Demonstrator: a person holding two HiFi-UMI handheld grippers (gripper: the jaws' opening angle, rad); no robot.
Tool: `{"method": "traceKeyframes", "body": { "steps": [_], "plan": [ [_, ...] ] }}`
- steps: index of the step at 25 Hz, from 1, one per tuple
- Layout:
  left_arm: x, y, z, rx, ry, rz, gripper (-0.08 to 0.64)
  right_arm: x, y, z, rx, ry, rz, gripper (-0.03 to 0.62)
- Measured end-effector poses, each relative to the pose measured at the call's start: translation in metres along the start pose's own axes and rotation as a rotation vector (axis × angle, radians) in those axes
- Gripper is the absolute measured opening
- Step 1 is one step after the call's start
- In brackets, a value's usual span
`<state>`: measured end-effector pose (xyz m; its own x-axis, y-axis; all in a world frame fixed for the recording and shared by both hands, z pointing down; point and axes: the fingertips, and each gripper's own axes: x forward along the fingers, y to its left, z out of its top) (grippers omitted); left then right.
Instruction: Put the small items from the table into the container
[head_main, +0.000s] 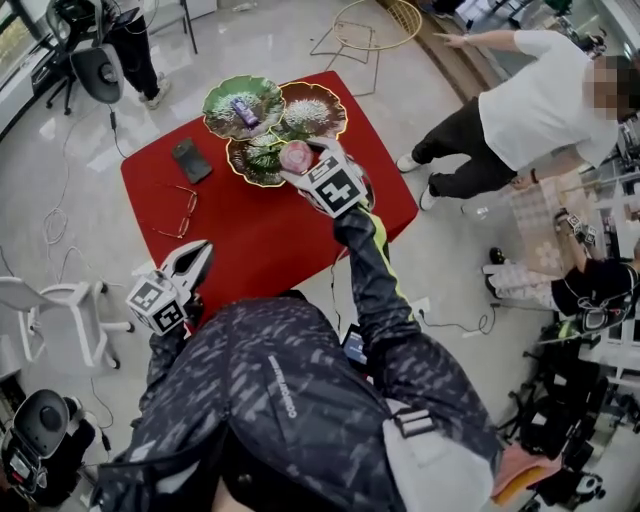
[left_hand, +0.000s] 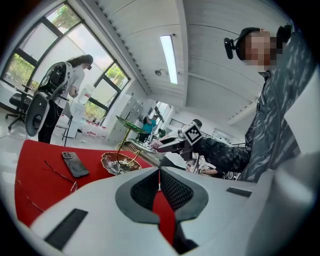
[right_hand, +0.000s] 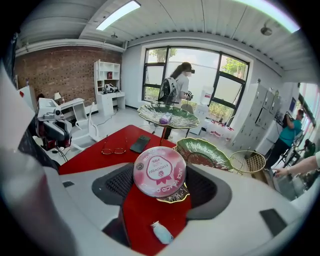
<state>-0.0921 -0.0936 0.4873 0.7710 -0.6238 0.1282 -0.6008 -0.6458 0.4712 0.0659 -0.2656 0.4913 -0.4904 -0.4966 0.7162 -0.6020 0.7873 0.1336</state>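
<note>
**Head view with both gripper views.** The right arm (head_main: 372, 275) reaches forward over the red table (head_main: 260, 240), nearly straight at the elbow. It carries the right tongs (head_main: 303, 163) to the tiered stand of leaf-shaped dishes (head_main: 215, 100). The jaws pinch a round pink tin (right_hand: 159, 171) at its edge, with the printed lid facing back along the tongs. A gold-rimmed dish (right_hand: 176, 196) shows directly below the tin; whether the two touch cannot be told. Beyond the jaw tips a green dish (right_hand: 202, 152) lies to the right. The dish straight ahead (right_hand: 145, 112) holds a small purple item (right_hand: 164, 119). Beneath the jaws, nearer the body of the tongs, a small pale capsule-shaped item (right_hand: 162, 232) lies on the table.

The left arm (head_main: 160, 365) is bent and held close to the torso. The left tongs (head_main: 200, 252) hover at the table's near left edge, tilted forward, with the jaws pressed together and nothing between them. Ahead and to the left of these tongs lie a dark phone (head_main: 190, 160) and a pair of glasses (head_main: 188, 200), both apart from the stand.
</note>
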Motion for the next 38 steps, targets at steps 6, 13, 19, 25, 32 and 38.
{"method": "traceKeyframes", "body": {
  "steps": [6, 13, 19, 25, 32, 38],
  "plan": [
    [-0.004, 0.008, 0.004, -0.009, -0.006, 0.021, 0.012, 0.009, -0.027, 0.007, -0.004, 0.007, -0.022, 0.314],
    [-0.007, 0.014, 0.005, -0.021, -0.015, 0.042, 0.012, 0.031, -0.057, 0.006, -0.006, 0.034, -0.036, 0.314],
    [-0.004, 0.009, -0.002, -0.035, -0.012, 0.066, 0.012, 0.039, -0.085, -0.005, 0.018, 0.053, -0.030, 0.314],
    [-0.010, 0.009, -0.002, -0.048, -0.010, 0.085, 0.012, 0.055, -0.103, -0.001, 0.042, 0.063, -0.010, 0.314],
    [-0.008, 0.005, -0.014, -0.053, -0.003, 0.098, 0.012, 0.076, -0.115, -0.013, 0.065, 0.083, 0.018, 0.314],
    [-0.015, 0.016, -0.009, -0.053, -0.004, 0.101, 0.012, 0.092, -0.114, -0.005, 0.082, 0.087, 0.042, 0.314]
  ]
}}
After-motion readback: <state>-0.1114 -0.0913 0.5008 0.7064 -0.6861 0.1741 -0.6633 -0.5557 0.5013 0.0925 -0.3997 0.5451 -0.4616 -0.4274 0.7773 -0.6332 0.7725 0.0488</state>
